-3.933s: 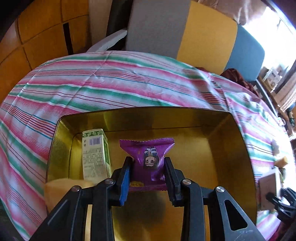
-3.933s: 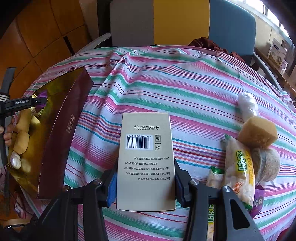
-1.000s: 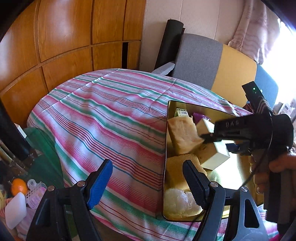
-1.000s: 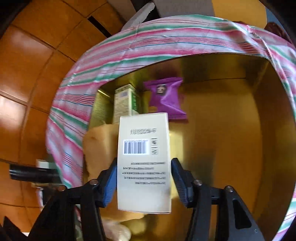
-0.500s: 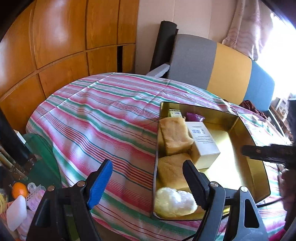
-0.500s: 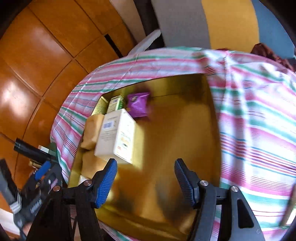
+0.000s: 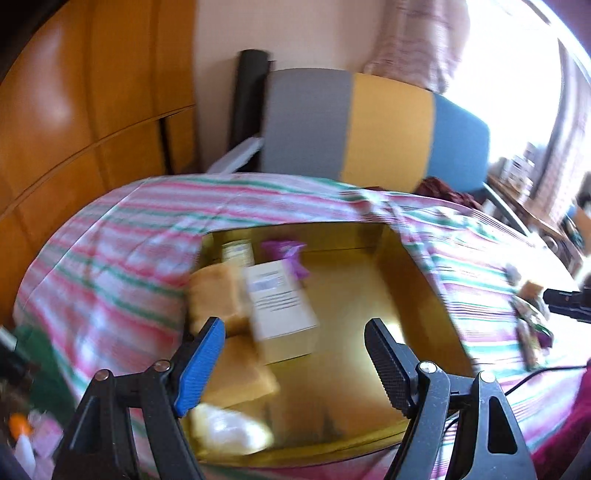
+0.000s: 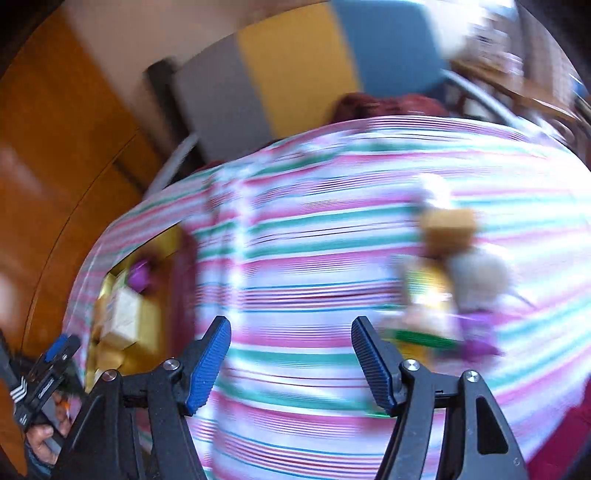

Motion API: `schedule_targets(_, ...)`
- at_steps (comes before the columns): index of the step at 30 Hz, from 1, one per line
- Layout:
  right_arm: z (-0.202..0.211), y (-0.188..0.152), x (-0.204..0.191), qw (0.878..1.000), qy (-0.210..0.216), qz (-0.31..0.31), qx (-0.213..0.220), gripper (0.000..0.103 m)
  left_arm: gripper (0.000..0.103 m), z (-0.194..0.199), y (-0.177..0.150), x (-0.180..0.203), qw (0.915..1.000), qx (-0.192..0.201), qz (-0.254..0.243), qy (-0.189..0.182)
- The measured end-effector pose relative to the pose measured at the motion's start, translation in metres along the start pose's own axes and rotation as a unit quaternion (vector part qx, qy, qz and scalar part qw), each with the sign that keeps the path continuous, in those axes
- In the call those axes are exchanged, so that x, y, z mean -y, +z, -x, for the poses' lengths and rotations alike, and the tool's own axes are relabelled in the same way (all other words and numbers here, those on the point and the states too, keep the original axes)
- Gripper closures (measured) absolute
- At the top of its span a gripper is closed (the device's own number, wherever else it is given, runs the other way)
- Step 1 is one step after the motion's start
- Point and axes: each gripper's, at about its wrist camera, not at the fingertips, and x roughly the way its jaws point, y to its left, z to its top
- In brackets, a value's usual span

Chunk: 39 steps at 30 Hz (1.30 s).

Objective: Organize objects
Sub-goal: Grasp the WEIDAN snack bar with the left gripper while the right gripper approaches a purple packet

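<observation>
Wood-panelled walls (image 7: 74, 122) in a warm orange-brown run along the left side, meeting a pale plaster wall (image 7: 288, 33) behind. A chair (image 7: 373, 129) with a grey, yellow and blue back stands at the far edge of the round table (image 7: 122, 236), which wears a pink, green and white striped cloth. A pinkish curtain (image 7: 417, 40) hangs beside a window (image 7: 517, 85) flooding the right side with daylight.
</observation>
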Motion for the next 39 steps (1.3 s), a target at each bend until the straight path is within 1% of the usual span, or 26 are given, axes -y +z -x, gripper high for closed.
schedule_targets(2, 0.014, 0.001, 0.036, 0.999, -0.031, -0.040, 0.014, 0.034, 0.024, -0.003, 0.008, 0.022, 0.9996, -0.001, -0.018, -0.021)
schedule_targets(4, 0.026, 0.000, 0.069, 0.995, -0.050, -0.083, 0.028, 0.034, 0.024, -0.006, 0.016, 0.046, 0.9983, -0.004, -0.038, -0.044)
schedule_targets(6, 0.031, -0.004, 0.094, 0.991, -0.059, -0.116, 0.038, 0.034, 0.024, -0.010, 0.022, 0.073, 0.9960, -0.007, -0.059, -0.066)
schedule_targets(8, 0.034, -0.008, 0.113, 0.987, -0.065, -0.143, 0.045, 0.034, 0.024, -0.018, 0.028, 0.104, 0.9914, -0.023, -0.084, -0.098)
schedule_targets(10, 0.034, -0.013, 0.128, 0.984, -0.061, -0.161, 0.049, 0.034, 0.024, -0.024, 0.032, 0.131, 0.9868, -0.038, -0.100, -0.122)
schedule_targets(13, 0.030, -0.018, 0.144, 0.980, -0.050, -0.183, 0.052, 0.034, 0.024, -0.037, 0.035, 0.178, 0.9776, -0.064, -0.122, -0.160)
schedule_targets(15, 0.029, -0.020, 0.151, 0.978, -0.028, -0.200, 0.055, 0.034, 0.024, -0.049, 0.037, 0.213, 0.9683, -0.088, -0.142, -0.186)
schedule_targets(17, 0.034, -0.021, 0.155, 0.976, -0.014, -0.205, 0.067, 0.033, 0.024, -0.062, 0.038, 0.240, 0.9620, -0.107, -0.152, -0.200)
schedule_targets(18, 0.035, -0.023, 0.158, 0.975, -0.011, -0.210, 0.068, 0.033, 0.024, -0.070, 0.038, 0.257, 0.9569, -0.124, -0.158, -0.210)
schedule_targets(21, 0.032, -0.024, 0.160, 0.974, 0.019, -0.216, 0.061, 0.033, 0.024, -0.088, 0.037, 0.300, 0.9462, -0.157, -0.167, -0.228)
schedule_targets(24, 0.031, -0.024, 0.162, 0.973, 0.032, -0.219, 0.063, 0.033, 0.024, -0.106, 0.035, 0.334, 0.9405, -0.174, -0.187, -0.224)
schedule_targets(27, 0.031, -0.027, 0.166, 0.970, 0.049, -0.227, 0.067, 0.033, 0.024, -0.128, 0.033, 0.365, 0.9336, -0.204, -0.194, -0.222)
schedule_targets(29, 0.031, -0.028, 0.170, 0.968, 0.062, -0.235, 0.069, 0.033, 0.024, -0.141, 0.030, 0.375, 0.9294, -0.221, -0.194, -0.223)
schedule_targets(32, 0.031, -0.030, 0.175, 0.963, 0.078, -0.246, 0.073, 0.032, 0.024, -0.160, 0.026, 0.389, 0.9268, -0.242, -0.194, -0.212)
schedule_targets(34, 0.031, -0.030, 0.177, 0.961, 0.086, -0.252, 0.077, 0.031, 0.025, -0.169, 0.023, 0.395, 0.9237, -0.254, -0.192, -0.213)
schedule_targets(35, 0.031, -0.030, 0.178, 0.960, 0.088, -0.254, 0.077, 0.031, 0.026, -0.172, 0.022, 0.399, 0.9221, -0.259, -0.193, -0.213)
schedule_targets(36, 0.032, -0.031, 0.179, 0.960, 0.089, -0.256, 0.078, 0.031, 0.030, -0.174, 0.021, 0.402, 0.9208, -0.261, -0.198, -0.212)
schedule_targets(38, 0.031, -0.030, 0.179, 0.959, 0.091, -0.258, 0.077, 0.031, 0.039, -0.180, 0.016, 0.409, 0.9163, -0.269, -0.208, -0.211)
schedule_targets(39, 0.032, -0.031, 0.179, 0.959, 0.090, -0.258, 0.078, 0.031, 0.045, -0.184, 0.014, 0.411, 0.9144, -0.275, -0.210, -0.210)
